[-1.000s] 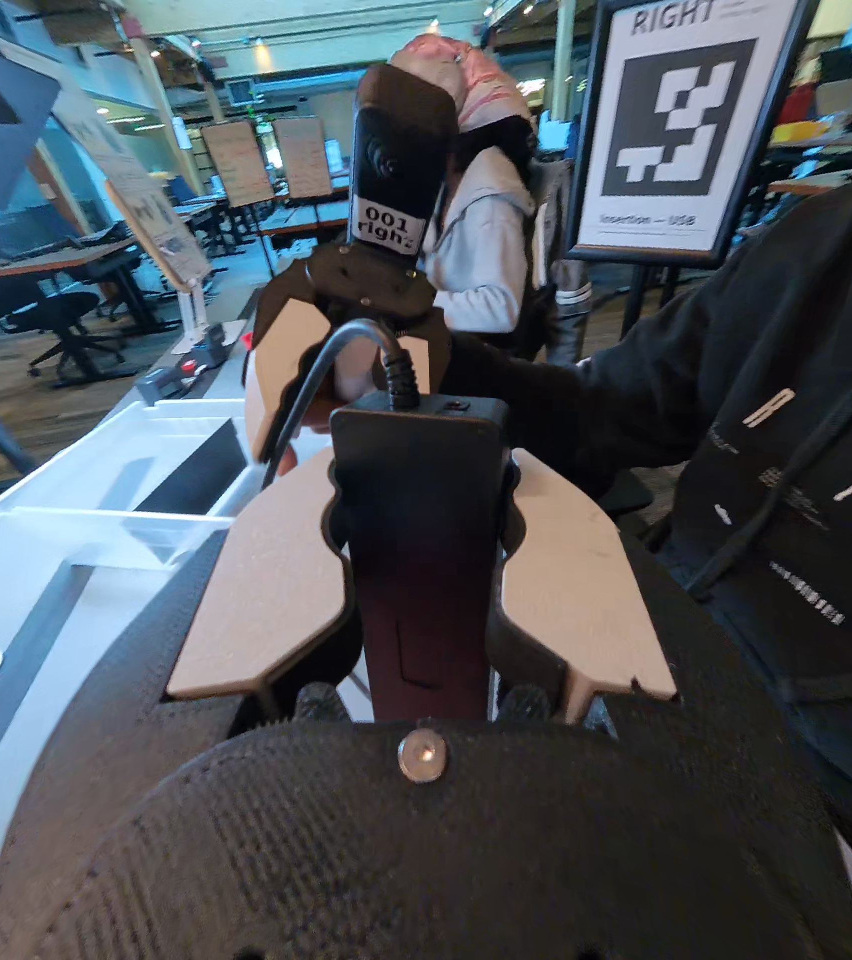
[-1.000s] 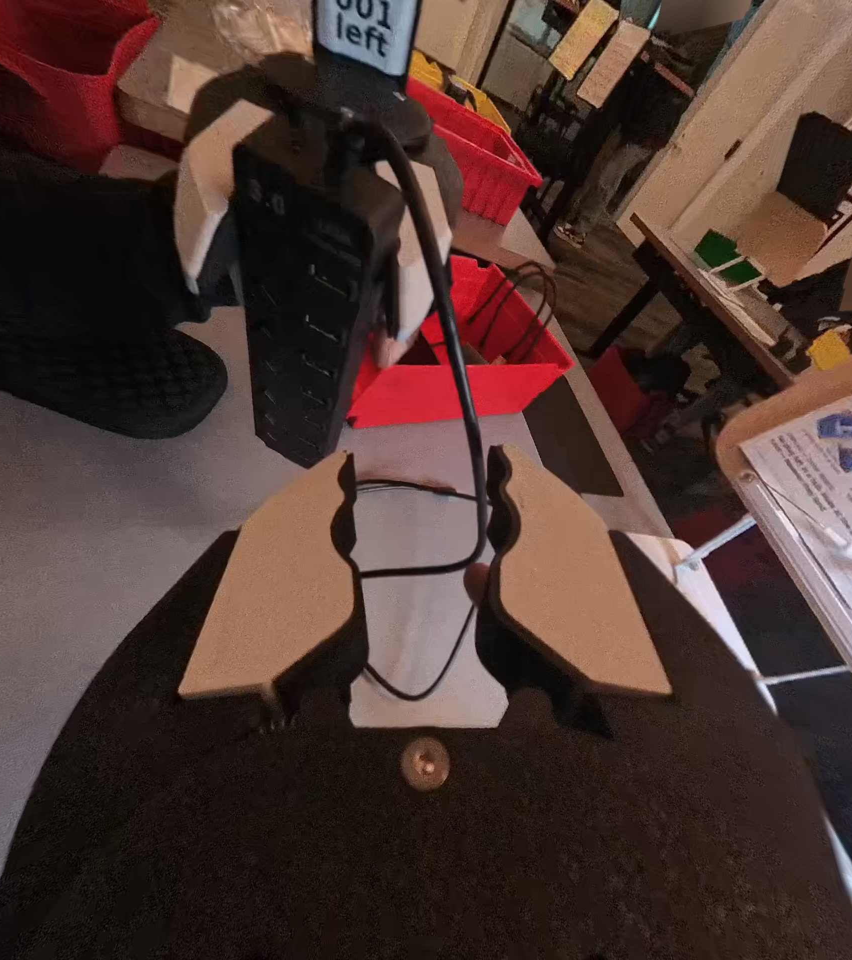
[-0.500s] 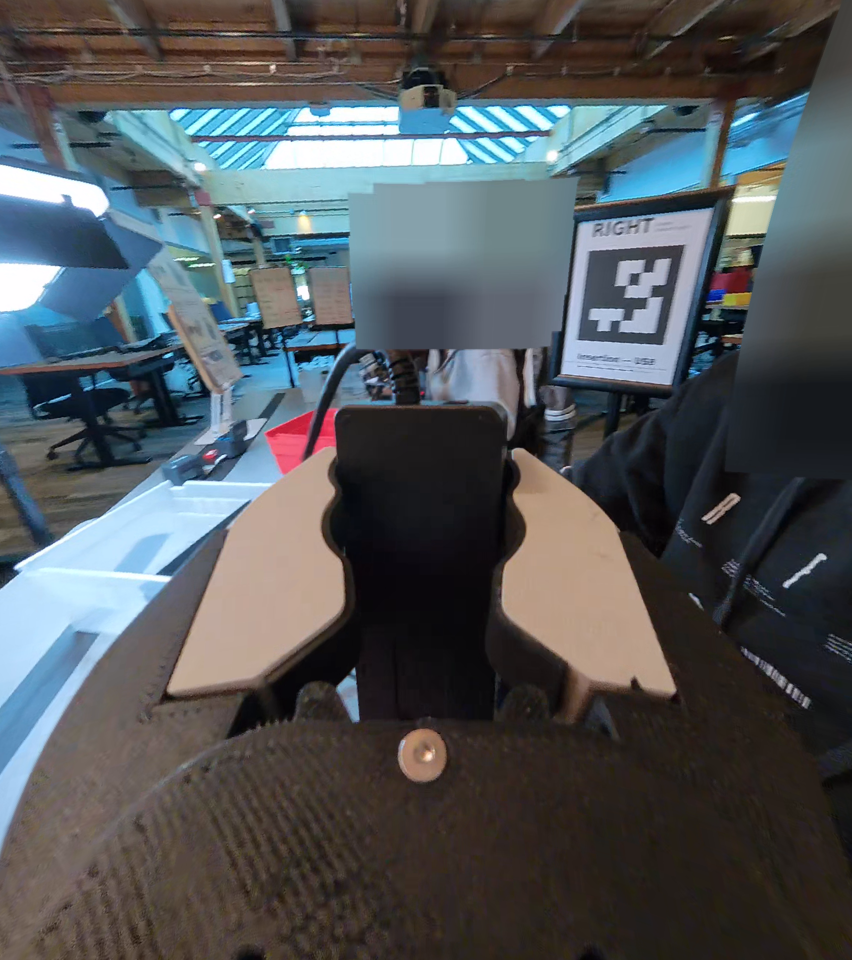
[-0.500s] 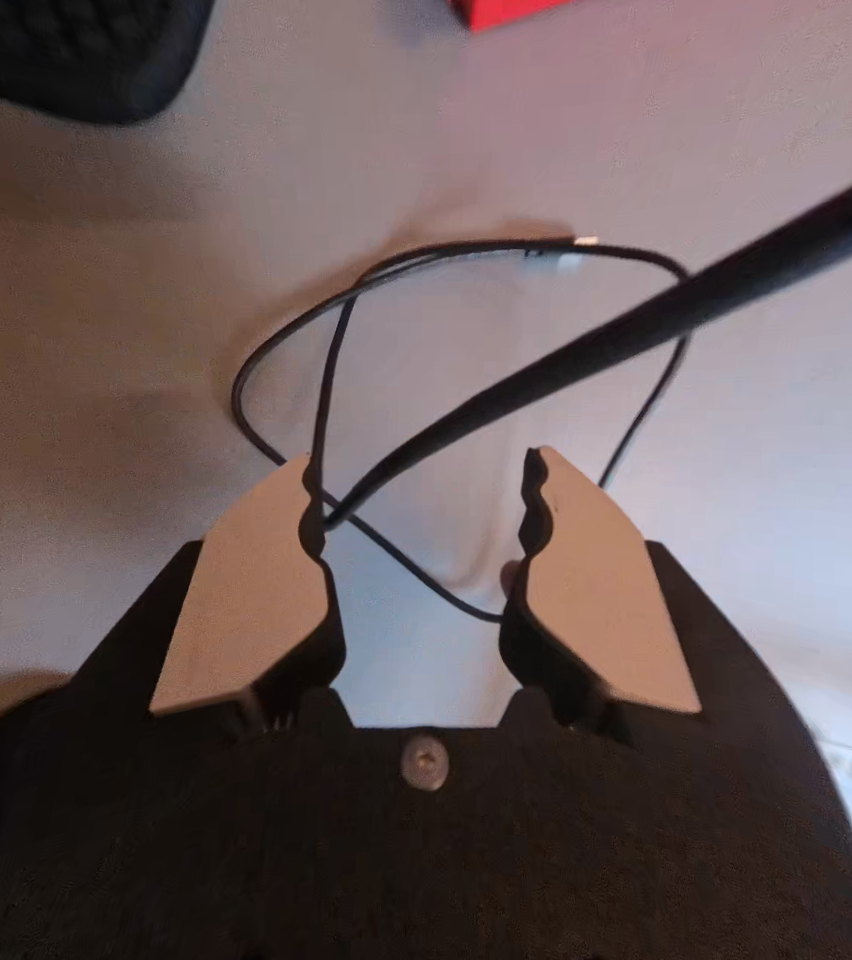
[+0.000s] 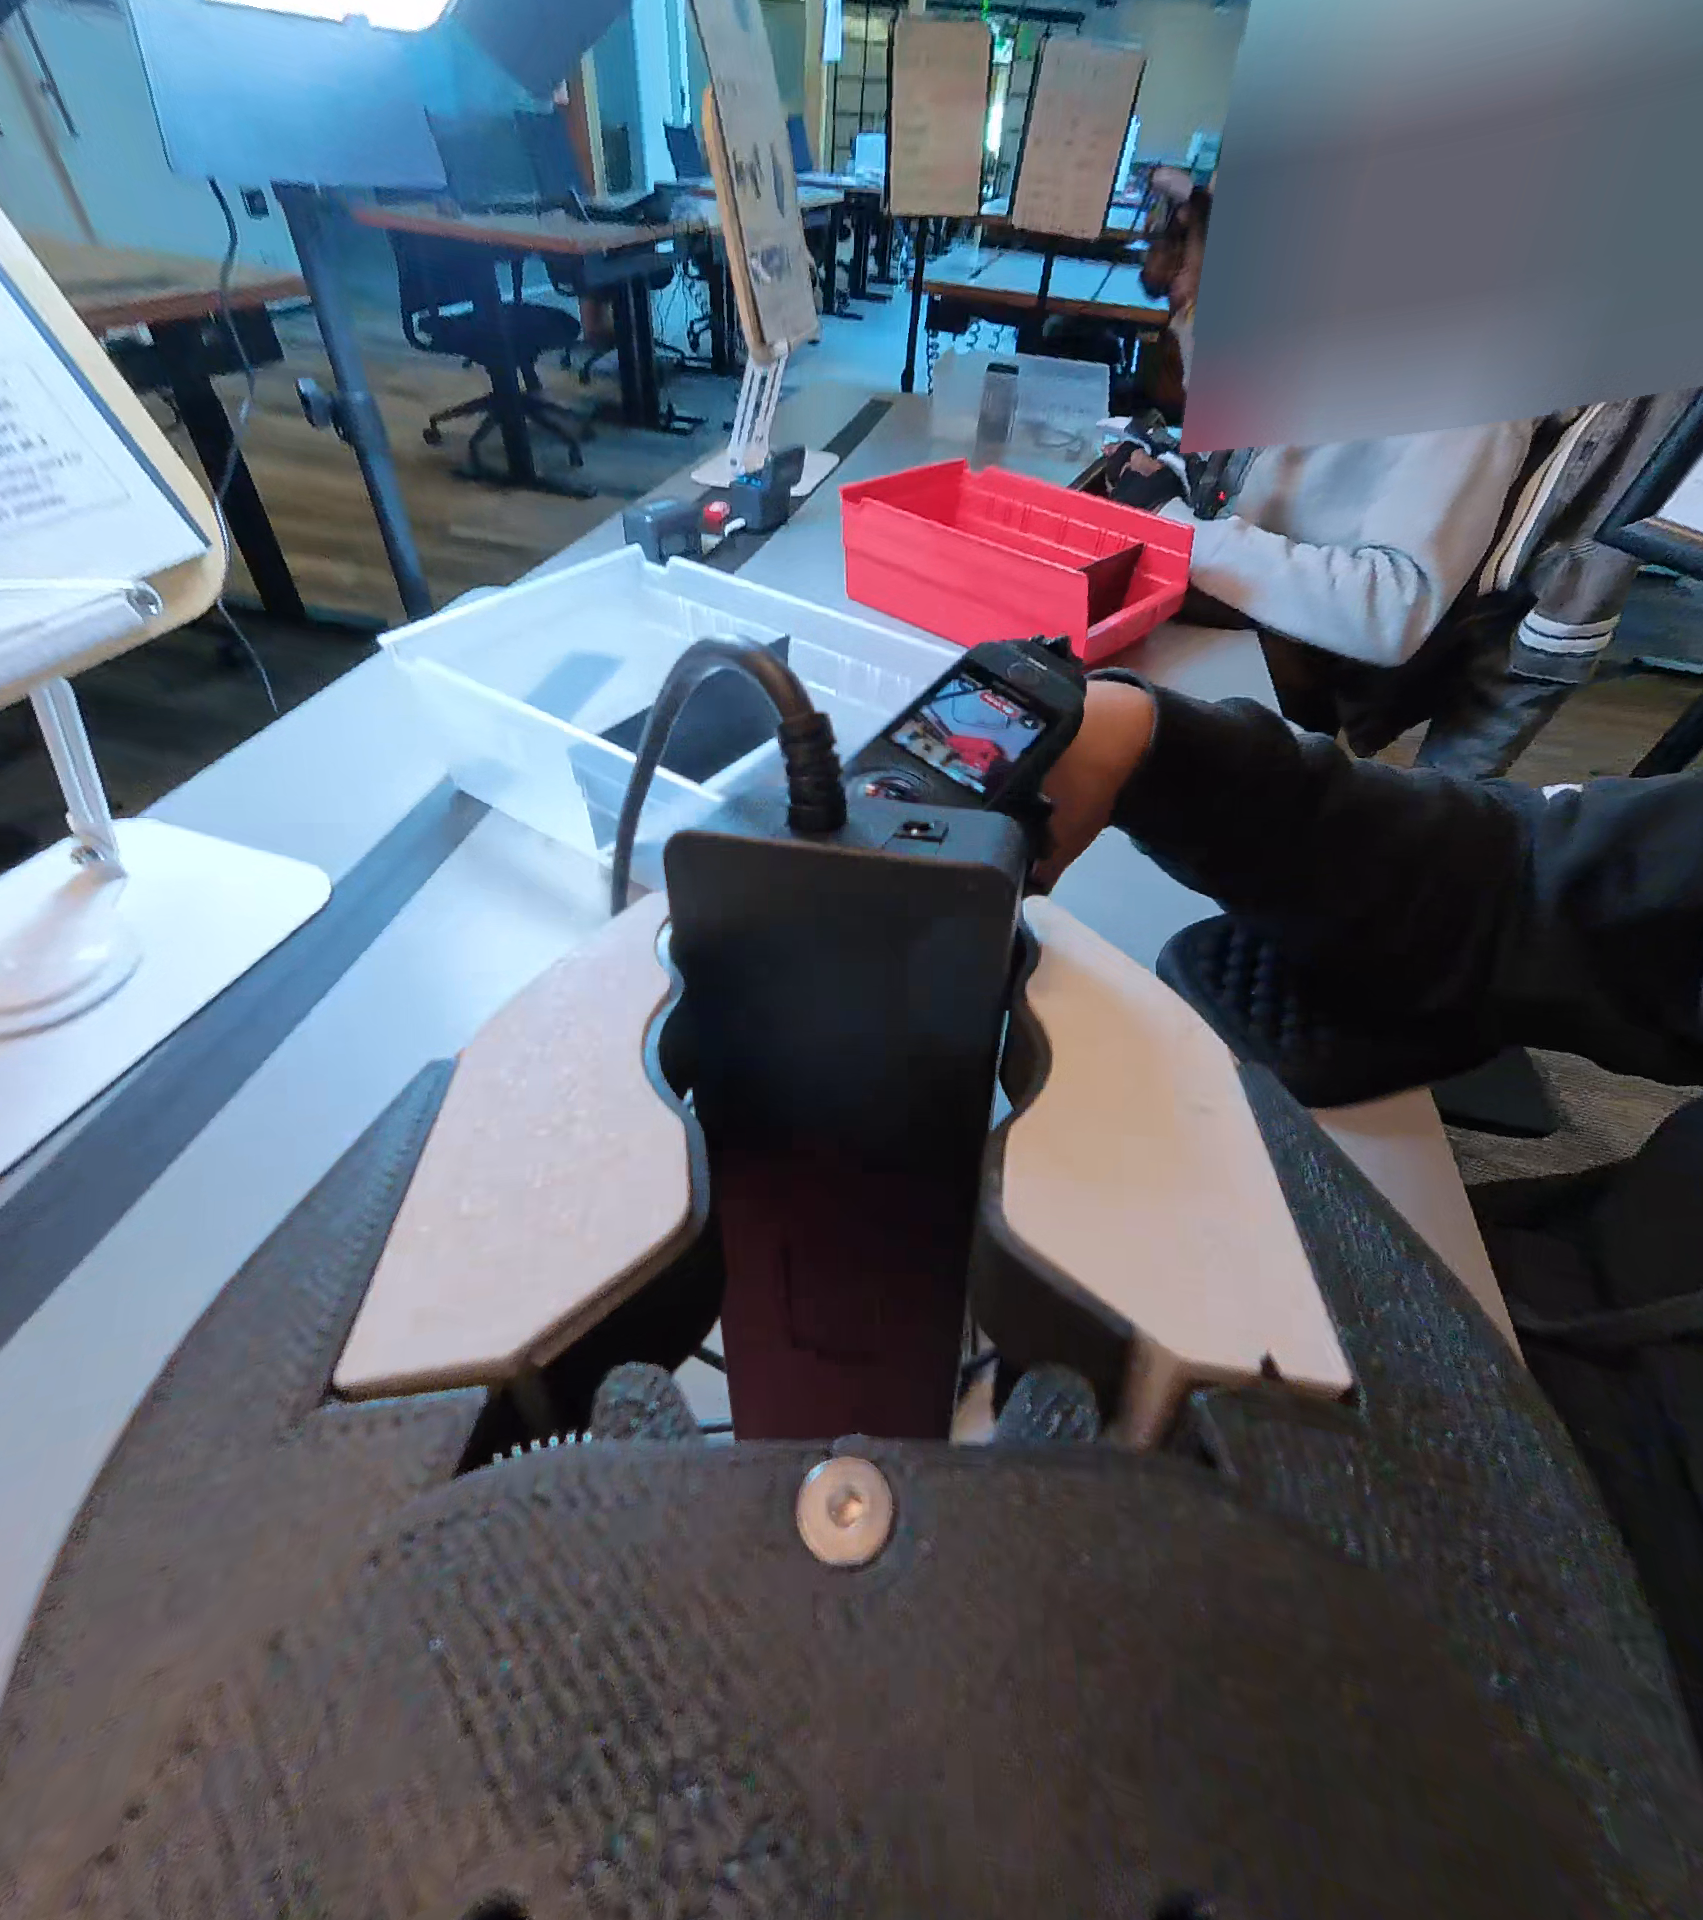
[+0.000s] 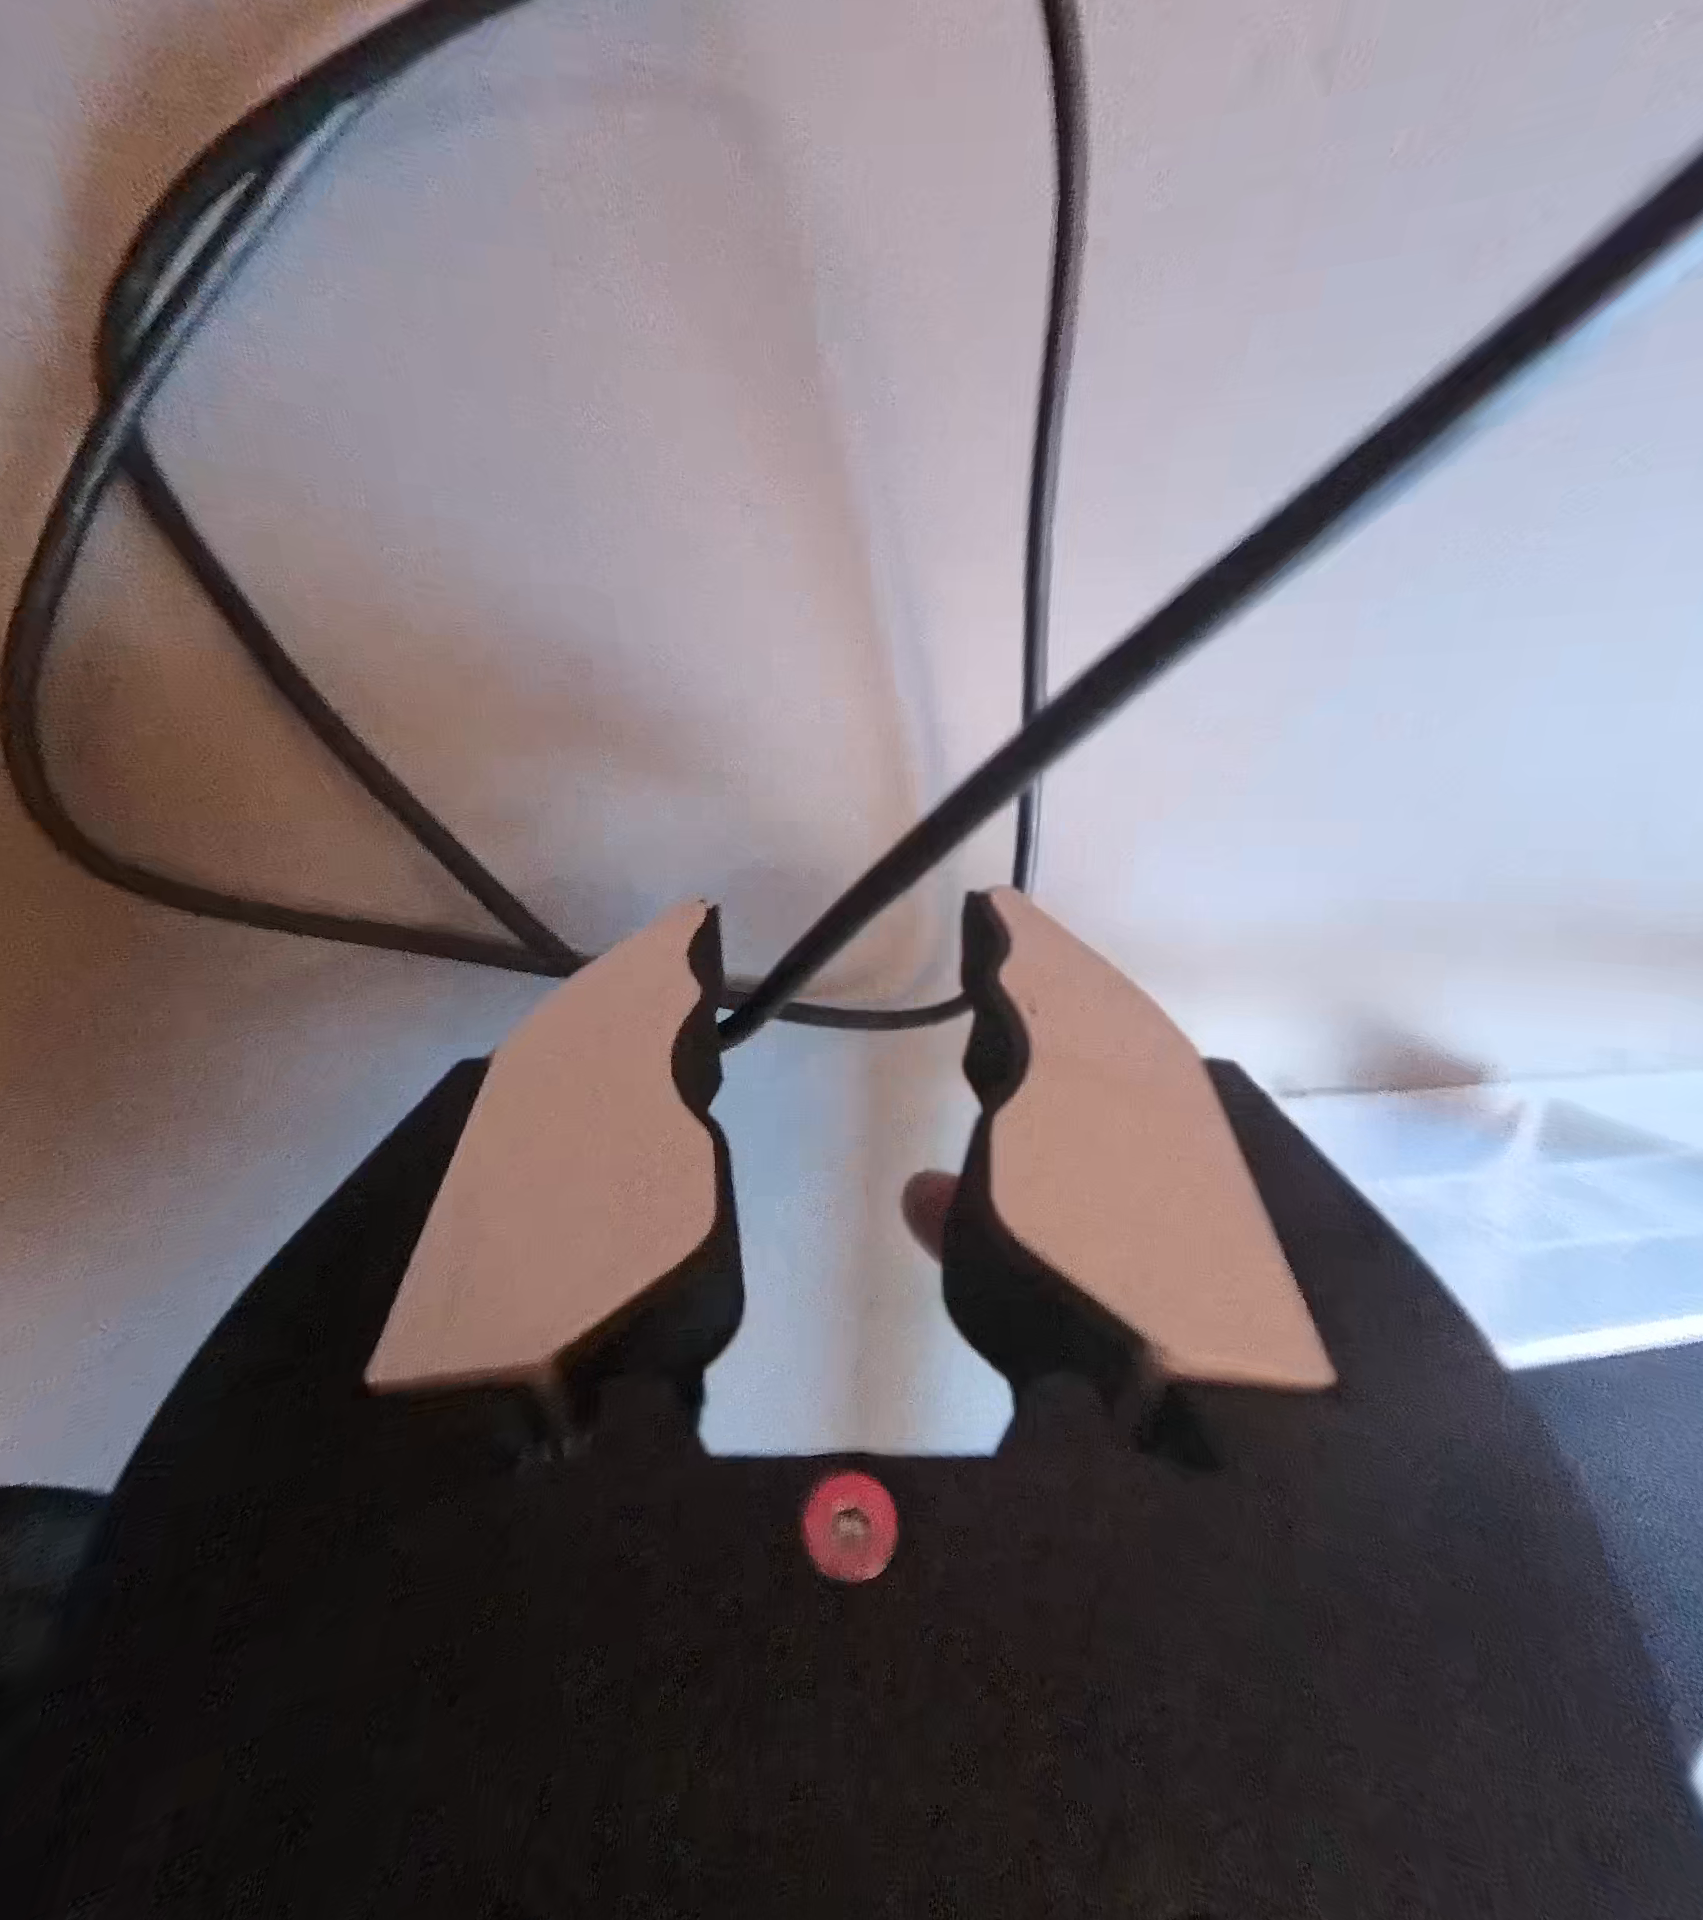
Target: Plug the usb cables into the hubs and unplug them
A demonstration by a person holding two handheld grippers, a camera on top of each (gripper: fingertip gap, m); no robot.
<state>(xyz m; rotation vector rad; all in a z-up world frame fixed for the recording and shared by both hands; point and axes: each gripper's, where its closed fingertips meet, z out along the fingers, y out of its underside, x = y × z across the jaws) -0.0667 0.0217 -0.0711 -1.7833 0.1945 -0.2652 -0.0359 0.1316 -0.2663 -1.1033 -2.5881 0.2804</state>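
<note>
My left gripper (image 5: 842, 925) is shut on a black USB hub (image 5: 842, 1060) and holds it upright above the table. The hub's thick black cable (image 5: 665, 717) leaves its top end and curves down to the left. In the right wrist view this thick cable (image 6: 1346, 520) runs slantwise from the upper right down to my right gripper's left finger (image 6: 577, 1122). My right gripper (image 6: 842, 935) is open and empty, low over the grey table (image 6: 566, 520). A thin black USB cable (image 6: 1053, 416) lies looped on the table, one strand passing between the fingertips. Its plug is out of view.
A clear plastic tray (image 5: 556, 675) and a red bin (image 5: 992, 551) stand beyond the hub. A white document stand (image 5: 26, 935) is at the left. A person in a light jacket (image 5: 1346, 551) sits behind the table. The clear tray's edge (image 6: 1553, 1195) shows at right. Spacing between my two grippers at the tips: around 20 cm.
My left gripper has tilted down with the hub, from the ceiling toward the table. My right gripper has dropped closer to the looped cable and its jaws have narrowed a little.
</note>
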